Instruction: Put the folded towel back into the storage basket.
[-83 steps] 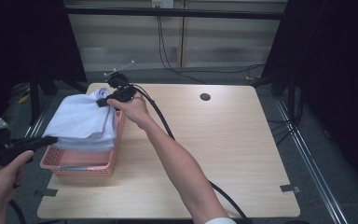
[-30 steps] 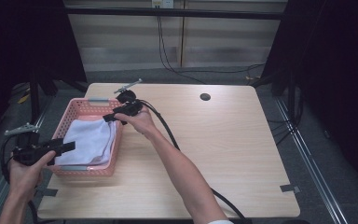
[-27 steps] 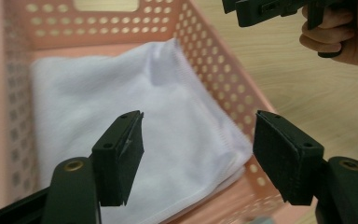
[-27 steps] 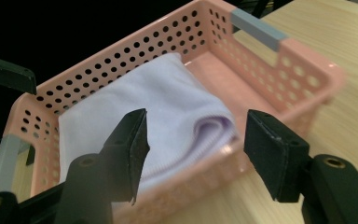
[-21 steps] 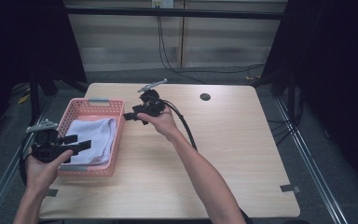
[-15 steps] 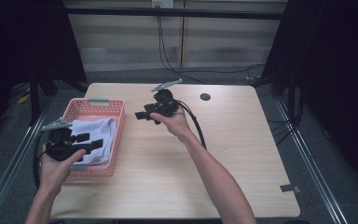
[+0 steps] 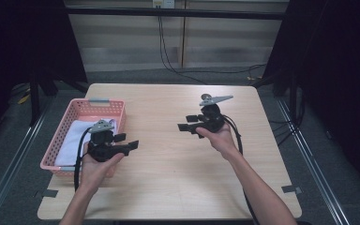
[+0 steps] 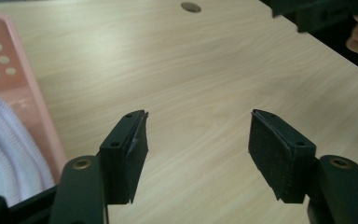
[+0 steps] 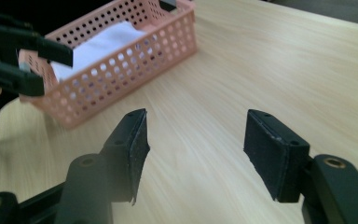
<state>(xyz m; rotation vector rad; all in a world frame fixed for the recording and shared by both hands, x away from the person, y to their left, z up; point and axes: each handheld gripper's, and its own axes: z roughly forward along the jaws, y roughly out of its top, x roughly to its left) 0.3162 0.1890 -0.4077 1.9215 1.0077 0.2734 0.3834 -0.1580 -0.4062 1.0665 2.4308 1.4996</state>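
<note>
A pink perforated basket (image 7: 121, 117) stands at the table's left with a folded white towel (image 7: 77, 138) lying inside it. My left gripper (image 7: 127, 142) hovers over the basket's near right corner and points right. Its jaws stand open over bare wood (image 8: 198, 149); they have just been closing a little, with nothing between them. My right gripper (image 7: 186, 123) is held over the middle of the table, points left toward the basket, and is open and empty (image 9: 196, 144). Its view shows the basket (image 9: 135, 65), the towel (image 9: 102, 42) and the left gripper (image 9: 23, 60).
The light wooden table (image 7: 168, 178) has a round cable hole (image 8: 191, 7) near its far edge. Cables trail from both grippers toward the near edge. Dark floor and black curtains surround the table. The right gripper's body (image 8: 326, 14) shows at the top right of the left gripper view.
Both hands have moved right, away from the basket. The right gripper went from the basket's far right side to mid-table; the left came in from beyond the table's left edge.
</note>
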